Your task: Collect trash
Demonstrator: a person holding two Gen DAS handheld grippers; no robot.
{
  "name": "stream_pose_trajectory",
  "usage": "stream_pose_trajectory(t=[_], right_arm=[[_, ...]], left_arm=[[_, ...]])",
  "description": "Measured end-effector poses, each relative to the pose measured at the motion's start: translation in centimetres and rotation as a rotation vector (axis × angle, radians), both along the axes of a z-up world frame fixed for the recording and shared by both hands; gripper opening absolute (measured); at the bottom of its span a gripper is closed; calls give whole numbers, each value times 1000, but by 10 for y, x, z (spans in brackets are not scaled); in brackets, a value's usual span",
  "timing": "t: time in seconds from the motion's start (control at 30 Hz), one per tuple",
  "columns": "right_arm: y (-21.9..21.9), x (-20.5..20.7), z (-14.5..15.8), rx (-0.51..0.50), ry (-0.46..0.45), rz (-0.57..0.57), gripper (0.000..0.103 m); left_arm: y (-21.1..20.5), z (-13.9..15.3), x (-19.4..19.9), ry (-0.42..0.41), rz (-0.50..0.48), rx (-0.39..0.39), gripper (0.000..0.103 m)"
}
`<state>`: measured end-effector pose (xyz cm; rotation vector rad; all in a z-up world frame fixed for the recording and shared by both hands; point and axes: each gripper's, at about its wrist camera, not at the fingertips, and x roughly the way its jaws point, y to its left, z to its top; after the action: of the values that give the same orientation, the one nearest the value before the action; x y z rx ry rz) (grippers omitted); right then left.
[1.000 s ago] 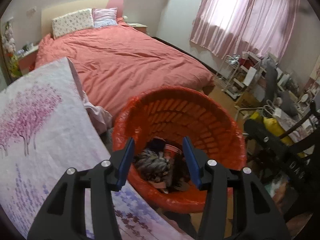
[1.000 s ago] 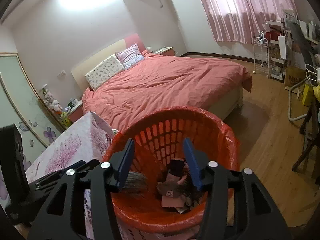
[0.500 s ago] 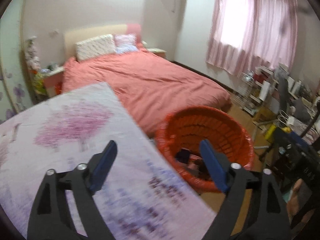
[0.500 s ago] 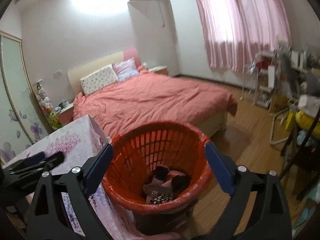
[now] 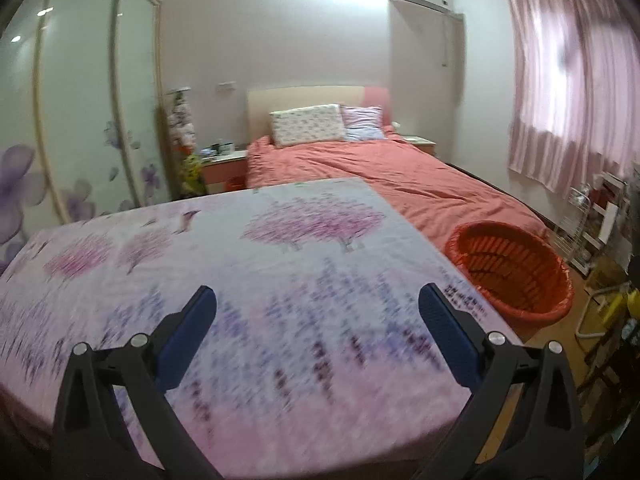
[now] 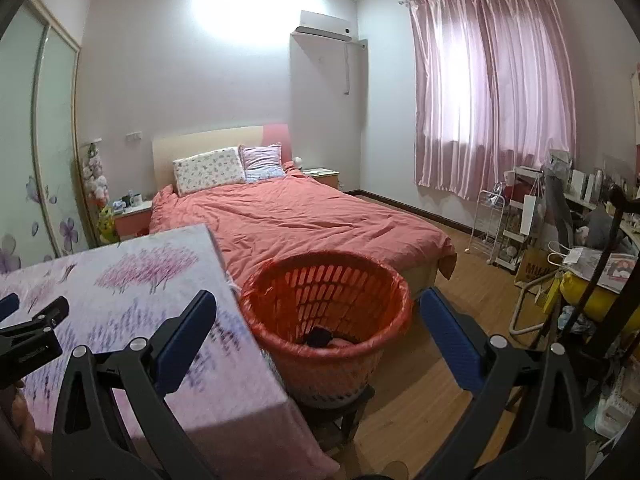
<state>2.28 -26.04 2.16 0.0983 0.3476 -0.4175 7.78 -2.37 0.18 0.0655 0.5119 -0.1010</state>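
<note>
- Here, nearest the lens, the left gripper (image 5: 318, 312) has its jaws opening to a wide spread, with nothing between the blue pads (image 5: 188, 336); it hangs over the floral-clothed table (image 5: 280, 280).
- Likewise the right gripper (image 6: 318, 316) is opening wide and carries nothing; it frames the orange basket (image 6: 328, 320) just past the table's right edge.
- The basket sits on a low dark stand on the wooden floor, between the table and the foot of the bed (image 6: 300, 220).
- Judging by empty jaws and items lying in the basket, a drop looks finished and the step in hand is turning to look for more trash.
- Next calls for spotting a loose piece; the visible tabletop shows none, though it is blurred.
- Only the right view looks into the basket, where a dark item (image 6: 318, 336) and something pink rest at the bottom; it also catches the left gripper's black tip at far left.
- Only the left view shows most of the tabletop and the wardrobe doors (image 5: 80, 120) at far left; there the basket's contents are hidden.
</note>
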Motion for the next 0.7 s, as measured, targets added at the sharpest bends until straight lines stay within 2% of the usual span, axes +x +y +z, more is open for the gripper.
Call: stream_pose_trajectory(t=[0.13,0.33,0.47,0.7], right_arm=[[17,-10,1,-25,-25,-9,101],[38,-18,-5,-86,-28,-25,101],[39,-18,-10,-71,0,-29,101],[47,-25,-18,-17,70,-18,101]], left_arm=[[15,-2,-31,-7,59,-4,99],[21,-6,-66,-49,82,10,99],[25,-7,-77,-50,84,0,99],[30,-17,-86,-2,97,-20,99]])
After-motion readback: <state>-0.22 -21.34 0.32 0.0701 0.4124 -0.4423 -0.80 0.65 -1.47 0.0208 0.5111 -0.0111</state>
